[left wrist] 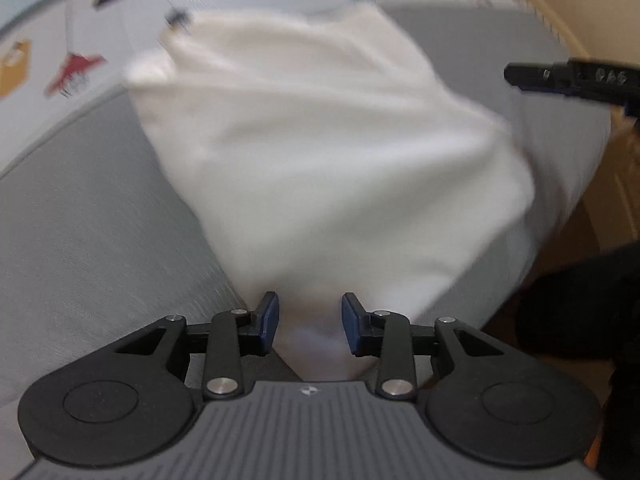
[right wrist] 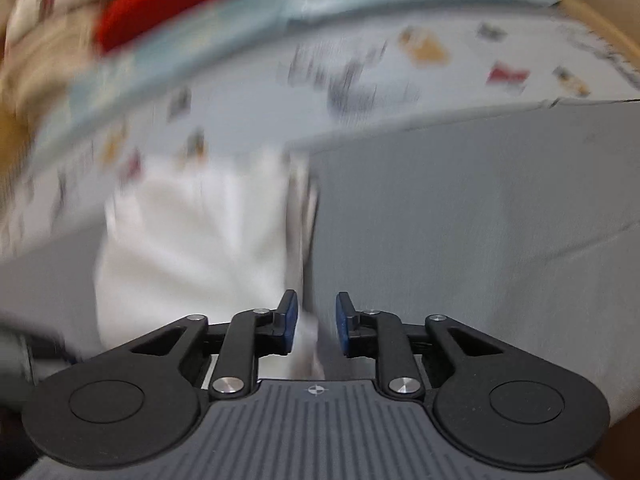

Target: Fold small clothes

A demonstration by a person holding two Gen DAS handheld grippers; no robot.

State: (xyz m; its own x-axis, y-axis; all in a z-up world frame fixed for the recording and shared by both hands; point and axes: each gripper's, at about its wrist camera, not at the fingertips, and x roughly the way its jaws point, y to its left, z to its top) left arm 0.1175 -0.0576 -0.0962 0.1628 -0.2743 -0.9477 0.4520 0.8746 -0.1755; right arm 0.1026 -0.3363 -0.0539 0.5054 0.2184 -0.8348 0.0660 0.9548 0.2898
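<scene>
A white garment (left wrist: 320, 152) lies on a grey mat (left wrist: 80, 240), blurred by motion. My left gripper (left wrist: 310, 324) is open, its blue pads either side of the garment's near corner. The right gripper's tip shows in the left wrist view (left wrist: 560, 78) at the right, beyond the cloth's edge. In the right wrist view my right gripper (right wrist: 317, 322) is open over the garment's right edge (right wrist: 192, 240), where cloth meets the grey mat (right wrist: 480, 220). Whether the cloth between the pads is touched cannot be told.
A patterned sheet (right wrist: 360, 92) with small prints lies under and beyond the mat. A red item (right wrist: 180, 0) sits far back left. A wooden edge (left wrist: 560, 20) and floor (left wrist: 616, 184) are to the right. A dark shape (left wrist: 580, 300) is lower right.
</scene>
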